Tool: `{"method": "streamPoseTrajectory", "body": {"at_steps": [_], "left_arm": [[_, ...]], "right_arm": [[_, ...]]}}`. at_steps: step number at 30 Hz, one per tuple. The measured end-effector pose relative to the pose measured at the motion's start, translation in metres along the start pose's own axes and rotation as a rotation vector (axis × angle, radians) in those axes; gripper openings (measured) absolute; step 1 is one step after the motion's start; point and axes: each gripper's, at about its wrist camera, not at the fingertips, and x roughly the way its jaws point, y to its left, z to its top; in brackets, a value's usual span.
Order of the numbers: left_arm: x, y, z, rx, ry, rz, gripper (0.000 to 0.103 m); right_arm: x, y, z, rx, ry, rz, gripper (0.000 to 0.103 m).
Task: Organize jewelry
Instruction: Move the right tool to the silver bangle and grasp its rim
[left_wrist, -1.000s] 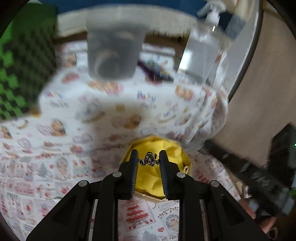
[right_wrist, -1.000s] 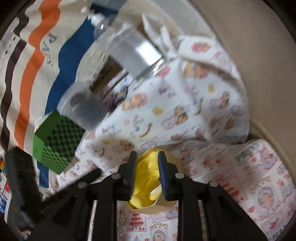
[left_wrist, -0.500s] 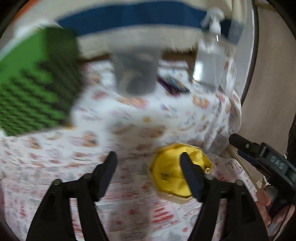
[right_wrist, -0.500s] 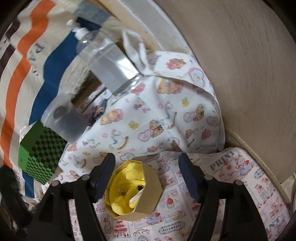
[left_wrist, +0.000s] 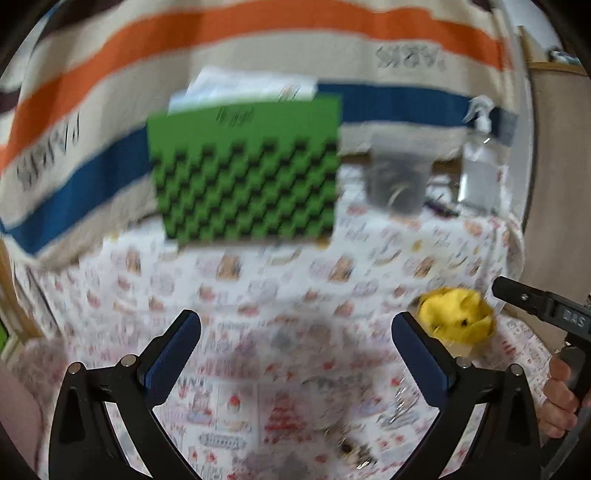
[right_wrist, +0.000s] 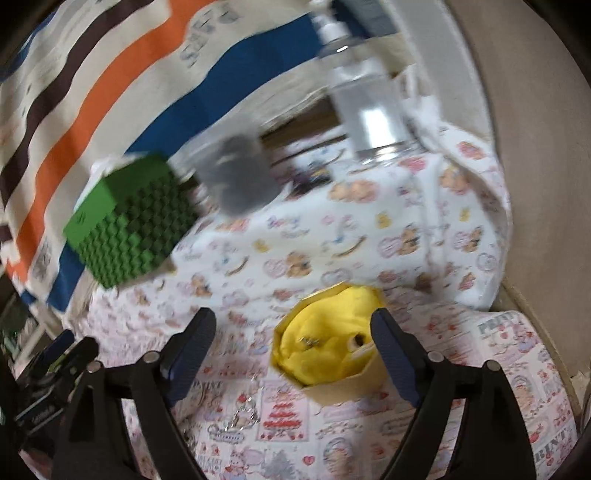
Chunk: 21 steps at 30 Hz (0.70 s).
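A small octagonal cardboard box (right_wrist: 332, 387) lined with yellow cloth (right_wrist: 325, 343) sits on the patterned tablecloth. Small metal jewelry pieces (right_wrist: 310, 341) lie on the yellow cloth. My right gripper (right_wrist: 293, 350) is open and empty, its fingers either side of the box's near half. My left gripper (left_wrist: 295, 354) is open and empty, left of the box (left_wrist: 458, 321) and above the cloth. Loose jewelry (left_wrist: 351, 450) lies blurred on the cloth below the left gripper; a silver chain (right_wrist: 240, 417) also shows in the right wrist view.
A green checkered box (left_wrist: 247, 170), a clear plastic cup (left_wrist: 399, 177) and a clear pump bottle (left_wrist: 480, 166) stand at the back. A striped cloth (left_wrist: 258, 48) hangs behind. A beige wall (right_wrist: 535, 147) runs along the right. The right gripper's body (left_wrist: 546, 314) shows at the right.
Both grippers opened wide. The left gripper let go of the jewelry over the yellow box and swung away to the left. The right gripper pulled back slightly from the box.
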Motion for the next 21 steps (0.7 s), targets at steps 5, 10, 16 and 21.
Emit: {"method": "streamPoseTrajectory", "body": {"at_steps": [5, 10, 16, 21], "left_arm": [[0.032, 0.016, -0.024, 0.001, 0.132, 0.017, 0.103], [0.043, 0.024, -0.03, -0.014, 0.181, 0.059, 0.103], [0.023, 0.048, -0.015, -0.088, 0.127, 0.056, 0.103], [0.009, 0.067, -0.006, -0.123, 0.082, 0.092, 0.103]], "right_arm": [[0.025, 0.013, -0.017, -0.073, 0.09, -0.05, 0.087], [0.031, 0.03, -0.027, -0.146, 0.129, -0.043, 0.088], [0.039, 0.069, -0.043, -0.275, 0.244, -0.003, 0.088], [0.06, 0.124, -0.066, -0.456, 0.298, 0.003, 0.09]]}}
